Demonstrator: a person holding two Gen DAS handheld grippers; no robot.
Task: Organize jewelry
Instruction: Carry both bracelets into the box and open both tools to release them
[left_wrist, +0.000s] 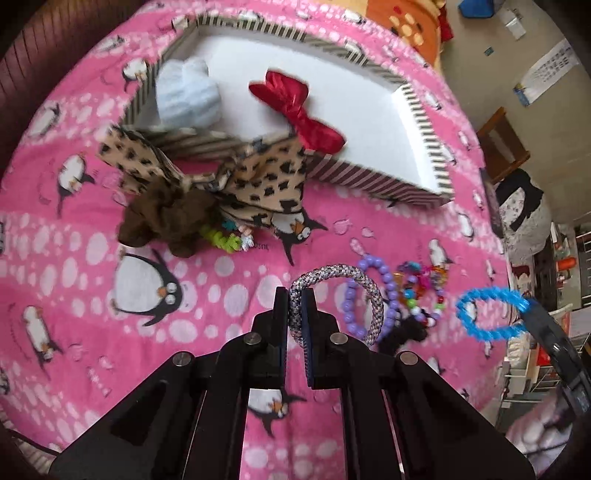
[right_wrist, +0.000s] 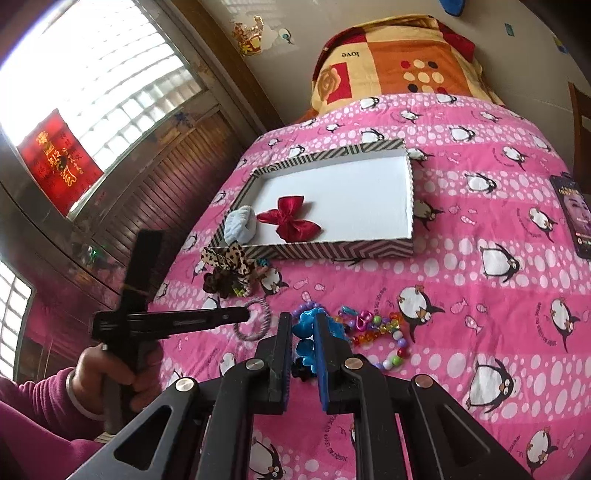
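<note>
Gripping: braided hair tie (left_wrist: 334, 295) is pinched in left tongs (left_wrist: 295, 314), blue bracelet (right_wrist: 308, 328) in right tongs (right_wrist: 303, 332); thin edge grips, slip risked before tray (right_wrist: 410, 192) ahead.

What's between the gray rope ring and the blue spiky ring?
In the left wrist view, a purple bead bracelet and a string of colorful beads lie between the gray rope ring and the blue spiky ring.

Fleecy pink blanket (left_wrist: 110, 229), glossy satin red bow (left_wrist: 295, 107), matt cardboard tray (left_wrist: 424, 122).
</note>
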